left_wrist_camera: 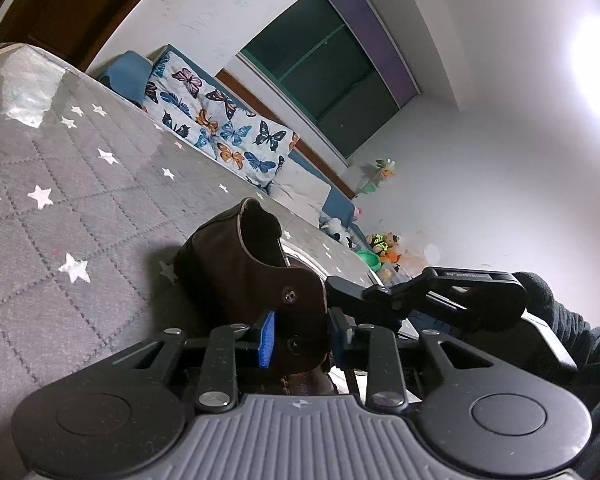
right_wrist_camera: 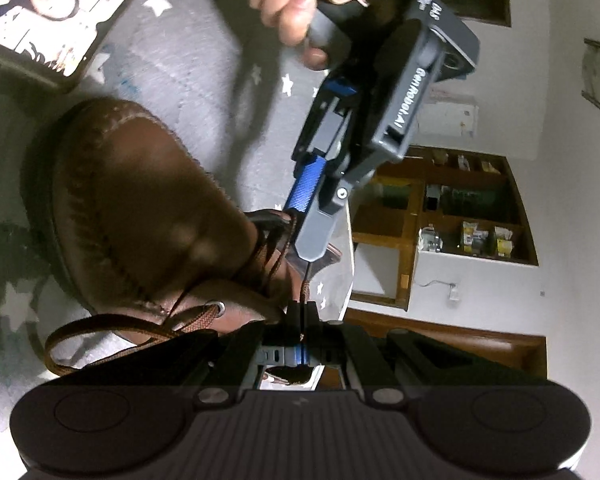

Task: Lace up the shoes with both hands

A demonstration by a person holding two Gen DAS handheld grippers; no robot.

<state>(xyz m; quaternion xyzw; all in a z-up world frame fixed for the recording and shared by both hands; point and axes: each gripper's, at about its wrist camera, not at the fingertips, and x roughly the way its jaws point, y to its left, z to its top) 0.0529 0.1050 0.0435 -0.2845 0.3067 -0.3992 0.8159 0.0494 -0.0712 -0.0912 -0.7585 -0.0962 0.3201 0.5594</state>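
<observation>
Counting one brown leather shoe [right_wrist_camera: 140, 208], one brown braided lace [right_wrist_camera: 112, 330] and two grippers. Shoe lies on a grey quilted cover [left_wrist_camera: 60, 184] printed with white stars, under a clear glossy sheet; toe cap is rounded with a raised stitched seam, toe toward 9 o'clock in the right wrist view. Eyelet flap [left_wrist_camera: 296, 312] is smooth leather with two metal eyelets visible in the left wrist view. Left gripper [left_wrist_camera: 300, 338] has its blue ribbed pads set on either side of that flap, clamped on it, at 6 o'clock in its own frame; in the right wrist view the same left gripper [right_wrist_camera: 306, 246] comes in from 1 o'clock, held by a bare hand [right_wrist_camera: 300, 4]. Right gripper [right_wrist_camera: 302, 320] has its fingers pressed together on the lace, which runs up from the jaws toward 12 o'clock; a flat woven loop of the lace hangs out at 8 o'clock through one metal eyelet [right_wrist_camera: 219, 307]. In the left wrist view the right gripper [left_wrist_camera: 340, 284] reaches in from 3 o'clock, black and angular, tip just beside the flap. One tablet-like screen [right_wrist_camera: 48, 20] at 10 o'clock. One butterfly-print pillow [left_wrist_camera: 220, 124] at 12 o'clock, several plush toys [left_wrist_camera: 384, 244] at 2 o'clock, too small to count.
</observation>
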